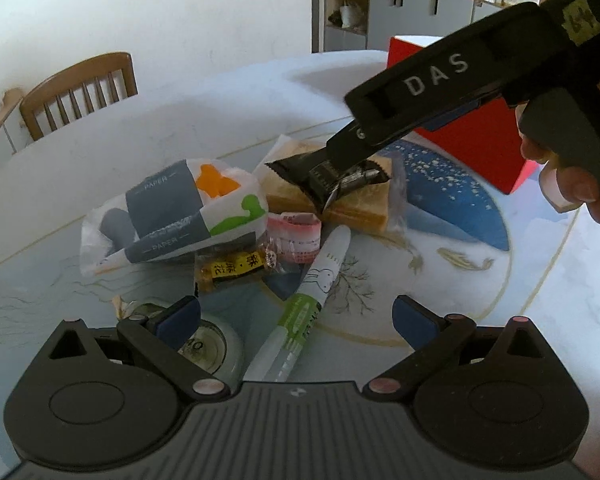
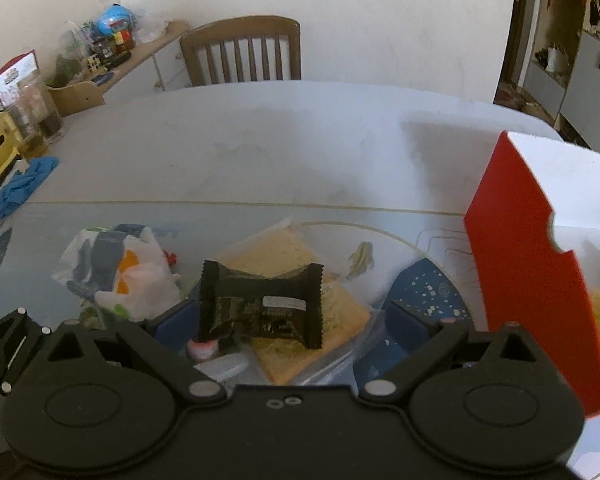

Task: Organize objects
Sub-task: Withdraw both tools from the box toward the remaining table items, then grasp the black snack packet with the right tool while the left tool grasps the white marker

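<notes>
While the right gripper [image 2: 292, 312] hangs over the pile with its blue pads spread wide, a black snack packet [image 2: 262, 306] sits between them on top of a bagged slab of yellow bread [image 2: 278, 250]; whether either pad touches the packet, I cannot tell. From the left wrist view the same packet [image 1: 292, 168] lies on the bread [image 1: 284, 194] under the tip of the right gripper [image 1: 340, 184]. The left gripper [image 1: 296, 320] is open too, holding nothing, above a white-and-green pen [image 1: 312, 284] and a roll of tape [image 1: 208, 350]. Near them lie a paper tissue pack [image 1: 168, 212], a yellow-labelled snack [image 1: 232, 268] and a small pink-and-white wrapper [image 1: 296, 234]. A red box [image 2: 528, 280] stands to the right on the patterned table [image 2: 260, 152], with a wooden chair [image 2: 242, 50] beyond.
</notes>
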{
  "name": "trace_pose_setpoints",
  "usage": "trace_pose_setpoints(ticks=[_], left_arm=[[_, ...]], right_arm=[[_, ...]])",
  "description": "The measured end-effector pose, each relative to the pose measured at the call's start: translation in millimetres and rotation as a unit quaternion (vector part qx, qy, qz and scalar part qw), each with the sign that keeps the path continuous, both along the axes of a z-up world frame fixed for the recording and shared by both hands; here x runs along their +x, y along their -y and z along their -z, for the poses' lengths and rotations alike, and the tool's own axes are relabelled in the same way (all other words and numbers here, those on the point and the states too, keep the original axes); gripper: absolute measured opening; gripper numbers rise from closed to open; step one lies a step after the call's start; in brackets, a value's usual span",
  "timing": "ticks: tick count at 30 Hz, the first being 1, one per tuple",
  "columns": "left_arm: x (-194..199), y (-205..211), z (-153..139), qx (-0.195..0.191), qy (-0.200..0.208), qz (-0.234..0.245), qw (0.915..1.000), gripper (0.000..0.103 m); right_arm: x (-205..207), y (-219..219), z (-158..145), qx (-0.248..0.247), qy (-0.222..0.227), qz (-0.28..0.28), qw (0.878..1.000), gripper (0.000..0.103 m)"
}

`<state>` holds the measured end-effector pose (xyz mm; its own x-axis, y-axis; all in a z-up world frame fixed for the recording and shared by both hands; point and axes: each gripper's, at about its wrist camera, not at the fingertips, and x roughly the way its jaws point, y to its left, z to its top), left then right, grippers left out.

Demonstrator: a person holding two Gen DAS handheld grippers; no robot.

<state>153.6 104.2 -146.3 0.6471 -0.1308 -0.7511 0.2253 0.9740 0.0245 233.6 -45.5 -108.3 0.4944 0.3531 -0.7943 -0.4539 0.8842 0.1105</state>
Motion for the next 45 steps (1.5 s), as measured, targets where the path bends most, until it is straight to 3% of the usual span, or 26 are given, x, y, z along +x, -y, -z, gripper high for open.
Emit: trace_pose_setpoints(ticks=[13, 18, 23, 30, 32, 39, 45], left_arm=[[10.6, 16.1, 18.7, 0.029, 0.004, 0.031, 0.9991, 0.101], [12.7, 14.8, 19.2, 0.012, -0.002, 0.031, 0.9994, 0.086], [13.9, 13.1, 16.4, -0.002, -0.003, 0.029, 0.9996, 0.063], [12.4, 11.4, 13.8, -0.006, -0.004, 0.027, 0.9996, 0.047], [11.7, 10.2, 12.5, -0.006, -0.003, 0.025, 0.9997, 0.036], [10.5, 6.1, 9.8, -0.006, -0.005, 0.009, 0.9999, 0.022], [9.2, 6.8, 9.0, -0.007, -0.008, -0.001, 0.9999, 0.016]], right_arm=[[8.0, -16.9, 16.4, -0.015, -0.015, -0.009, 1.000, 0.094], [9.0, -18.8, 16.8, -0.014, -0.016, -0.012, 1.000, 0.089], [8.2, -21.1, 15.7, -0.013, -0.015, -0.017, 1.000, 0.080], [6.6, -22.8, 13.2, -0.007, -0.017, -0.023, 1.000, 0.068], [5.8, -22.5, 12.3, -0.008, -0.017, -0.021, 1.000, 0.067], [1.6, -10.9, 8.0, 0.002, -0.023, -0.009, 1.000, 0.053], [-6.7, 5.2, 0.5, 0.016, -0.023, -0.006, 1.000, 0.050]])
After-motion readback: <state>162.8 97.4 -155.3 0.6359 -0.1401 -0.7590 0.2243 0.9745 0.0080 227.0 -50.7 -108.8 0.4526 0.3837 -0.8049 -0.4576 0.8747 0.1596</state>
